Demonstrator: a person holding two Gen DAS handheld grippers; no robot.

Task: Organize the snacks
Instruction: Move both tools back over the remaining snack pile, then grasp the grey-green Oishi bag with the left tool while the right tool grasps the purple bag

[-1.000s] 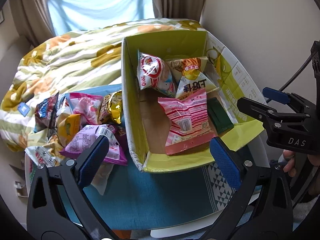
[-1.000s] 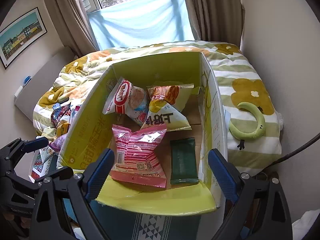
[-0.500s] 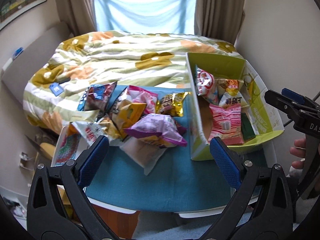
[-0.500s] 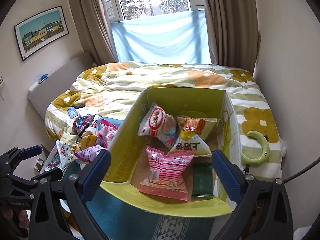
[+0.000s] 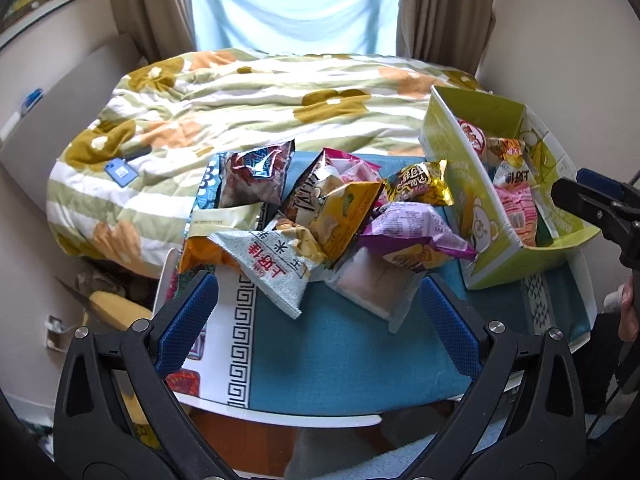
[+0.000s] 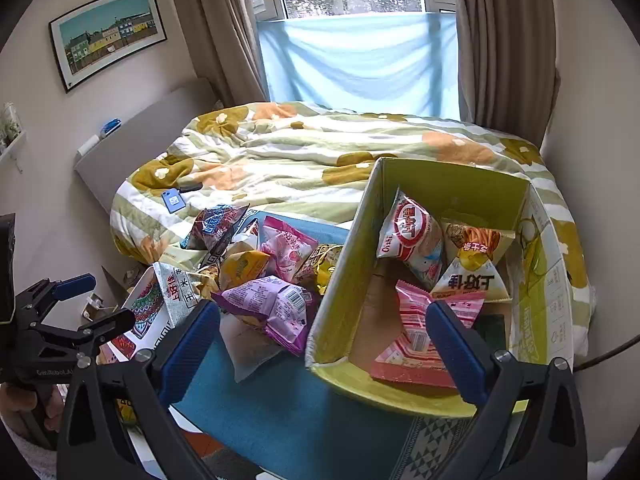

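A pile of several snack bags lies on the blue table cloth (image 5: 344,356): a purple bag (image 5: 412,232), a yellow bag (image 5: 344,216), a gold bag (image 5: 420,184), a grey-green bag (image 5: 276,268) and a dark bag (image 5: 256,176). A green cardboard box (image 5: 480,216) at the right holds a pink striped bag (image 6: 416,340), a red-and-white Oishi bag (image 6: 412,236) and others. My left gripper (image 5: 318,320) is open and empty, above the table's near edge before the pile. My right gripper (image 6: 324,344) is open and empty, in front of the box's left corner.
A bed with a flowered quilt (image 5: 240,96) lies behind the table, with a blue card (image 5: 120,170) on it. A curtained window (image 6: 360,60) is at the back. Walls close in on the right. Each view shows the other gripper at its edge.
My left gripper has pulled back and swung left from the box to face the snack pile. My right gripper has pulled back from the box and turned left.
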